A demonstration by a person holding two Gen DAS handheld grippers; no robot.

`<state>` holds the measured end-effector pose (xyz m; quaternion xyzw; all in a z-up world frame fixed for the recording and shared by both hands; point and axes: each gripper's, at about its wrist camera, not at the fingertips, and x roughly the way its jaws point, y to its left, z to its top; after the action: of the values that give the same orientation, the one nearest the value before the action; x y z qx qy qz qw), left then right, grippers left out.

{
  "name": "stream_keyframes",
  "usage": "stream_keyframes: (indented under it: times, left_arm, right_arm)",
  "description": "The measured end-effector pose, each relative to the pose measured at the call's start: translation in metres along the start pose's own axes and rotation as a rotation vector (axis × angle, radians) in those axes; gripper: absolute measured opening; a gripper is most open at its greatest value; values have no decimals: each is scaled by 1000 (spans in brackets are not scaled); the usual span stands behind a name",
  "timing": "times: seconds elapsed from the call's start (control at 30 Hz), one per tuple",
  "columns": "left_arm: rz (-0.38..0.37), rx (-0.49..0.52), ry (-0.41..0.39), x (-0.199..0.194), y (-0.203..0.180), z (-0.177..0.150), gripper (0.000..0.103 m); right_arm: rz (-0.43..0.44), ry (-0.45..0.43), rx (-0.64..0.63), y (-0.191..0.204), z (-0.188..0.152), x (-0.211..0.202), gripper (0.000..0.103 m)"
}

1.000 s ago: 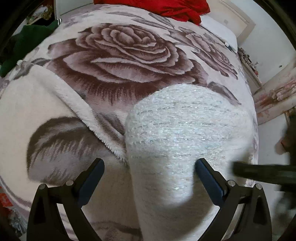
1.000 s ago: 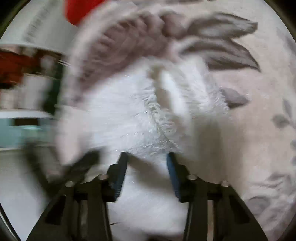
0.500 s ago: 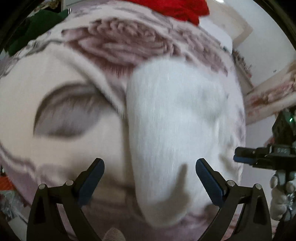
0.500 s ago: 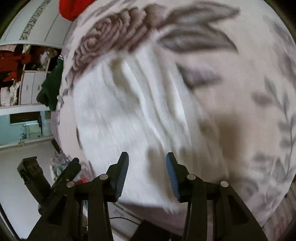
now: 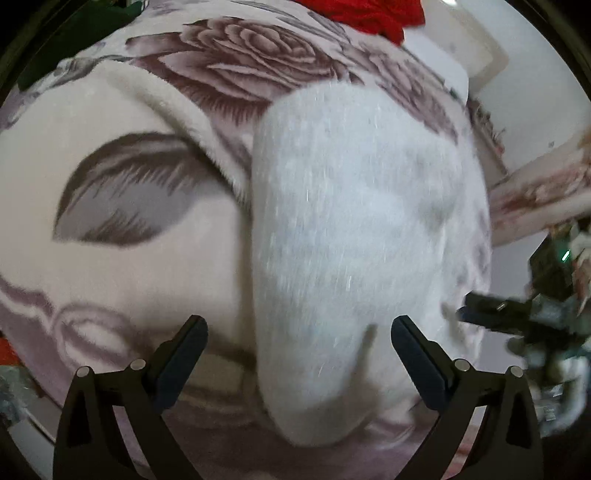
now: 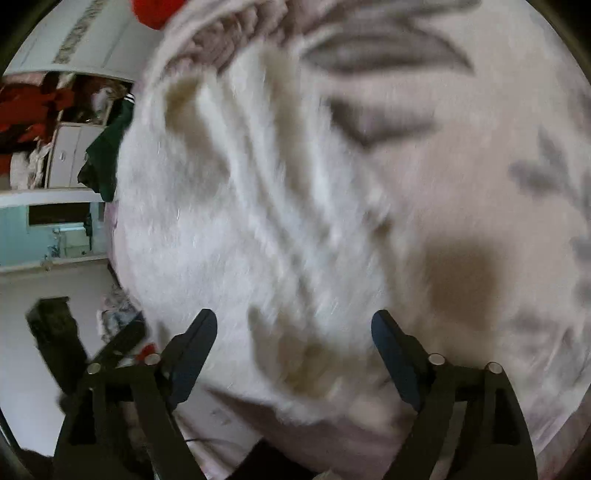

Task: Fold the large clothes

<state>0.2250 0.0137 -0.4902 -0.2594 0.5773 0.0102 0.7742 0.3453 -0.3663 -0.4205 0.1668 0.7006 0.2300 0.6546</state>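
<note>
Both our grippers hang above the white fuzzy sweater [image 5: 354,229] lying folded on the rose-patterned blanket [image 5: 122,266]: left gripper [image 5: 299,332] wide open, right gripper [image 6: 293,325] opening, both empty.

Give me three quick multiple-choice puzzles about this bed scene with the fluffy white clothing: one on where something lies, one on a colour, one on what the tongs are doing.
1. Where does the white fuzzy garment lie?
A. on the rose-print blanket
B. on a bare wooden floor
C. in a basket

2. What colour is the cloth bunched at the far end of the bed?
A. yellow
B. red
C. blue

3. What are the left tongs doing?
A. clamping the garment
B. holding a hanger
C. standing open, gripping nothing

Answers:
1 A, the garment rests flat on the flowered blanket.
2 B, a red heap shows past the big rose.
3 C, both pads stand wide apart with the garment lying loose beneath them.
</note>
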Motion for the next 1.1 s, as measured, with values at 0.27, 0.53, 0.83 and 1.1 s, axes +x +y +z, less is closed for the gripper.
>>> stream_keyframes:
  times: [0.27,0.53,0.83,1.1]
  left_arm:
    - [-227,-89,47,60,18,44,103]
    - [-223,-30,-14,49,-4,57,80]
    - [-248,55,-29,28,-39,105,76]
    - [-306,182,-52,44,-102,212,76]
  right_arm:
    - [248,149,-32,-77,46,62,97]
    - [446,200,-47,-90,57,64,85]
    - [592,48,46,-132,45,-14,50]
    - [624,-117,75,-197,93,-105,50]
